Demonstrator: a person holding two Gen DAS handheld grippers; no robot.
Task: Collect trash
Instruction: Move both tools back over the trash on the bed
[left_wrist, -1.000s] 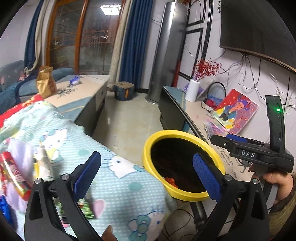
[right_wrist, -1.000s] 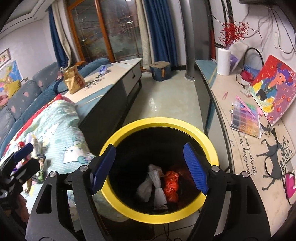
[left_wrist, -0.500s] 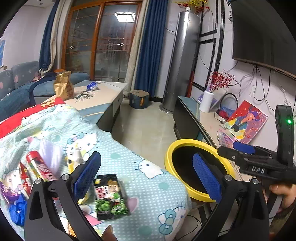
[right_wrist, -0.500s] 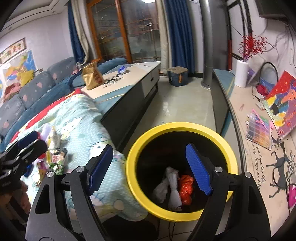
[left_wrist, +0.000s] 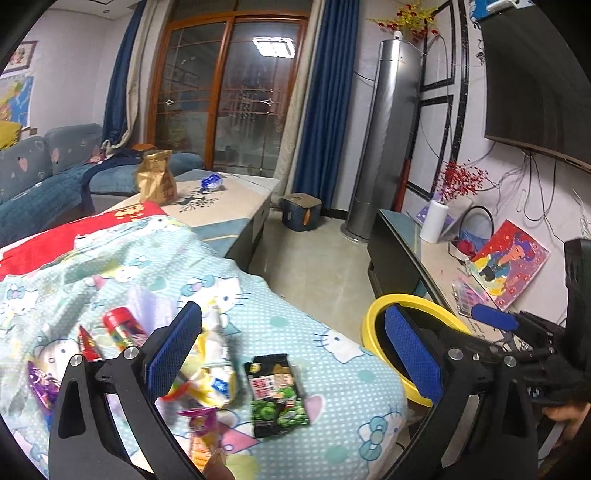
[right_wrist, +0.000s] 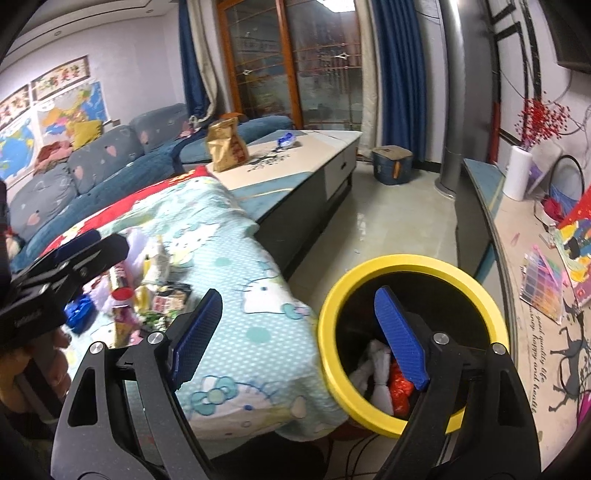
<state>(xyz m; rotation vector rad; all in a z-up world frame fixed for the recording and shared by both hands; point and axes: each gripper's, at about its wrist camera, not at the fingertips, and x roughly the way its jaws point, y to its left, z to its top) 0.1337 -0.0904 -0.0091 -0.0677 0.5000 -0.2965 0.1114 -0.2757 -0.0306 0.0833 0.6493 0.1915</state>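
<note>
Swinging from the yellow-rimmed bin (right_wrist: 410, 343) back toward the litter: wrappers (left_wrist: 207, 373) and a green snack packet (left_wrist: 277, 395) have come into view on the cat-print blanket (left_wrist: 332, 369). Next pick likely. Left gripper (left_wrist: 291, 350): jaws spread, empty, above packet. Right gripper (right_wrist: 299, 332): jaws opening, nothing between, at the bin's rim.
</note>
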